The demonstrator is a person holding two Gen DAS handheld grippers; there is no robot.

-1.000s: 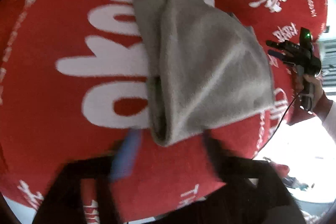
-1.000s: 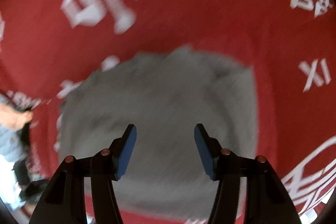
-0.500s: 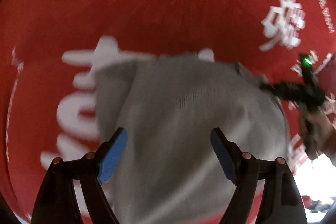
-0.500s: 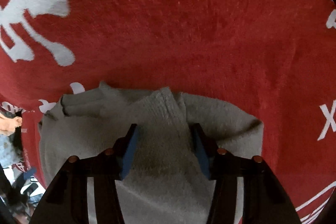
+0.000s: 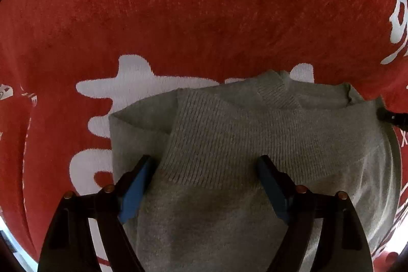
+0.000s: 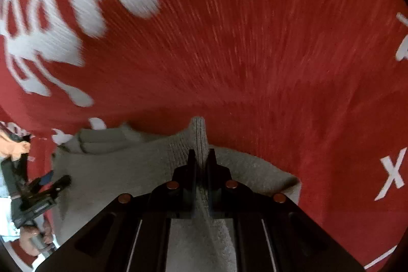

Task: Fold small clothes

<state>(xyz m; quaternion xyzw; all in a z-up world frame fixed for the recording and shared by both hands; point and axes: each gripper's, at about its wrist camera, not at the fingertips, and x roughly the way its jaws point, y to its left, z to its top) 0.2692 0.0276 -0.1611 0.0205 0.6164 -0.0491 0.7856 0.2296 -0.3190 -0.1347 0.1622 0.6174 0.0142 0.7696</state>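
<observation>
A small grey knit garment [image 5: 229, 139] lies partly folded on a red cloth with white lettering [image 5: 178, 17]. My left gripper [image 5: 204, 170] is open, its blue pads [image 5: 135, 185] straddling a ribbed folded flap of the garment, low over it. My right gripper [image 6: 201, 157] is shut on a raised ridge of the grey garment [image 6: 114, 170] and pinches its ribbed edge. The left gripper also shows at the left of the right wrist view [image 6: 54, 186], over the garment's left edge.
The red cloth [image 6: 255, 42] covers the whole surface around the garment. A person's hand [image 6: 33, 238] holds the other gripper at the lower left of the right wrist view. A bright edge of the surface shows at the lower corners.
My right gripper has closed on the garment's ribbed ridge. My left gripper has come down close over the garment, still open.
</observation>
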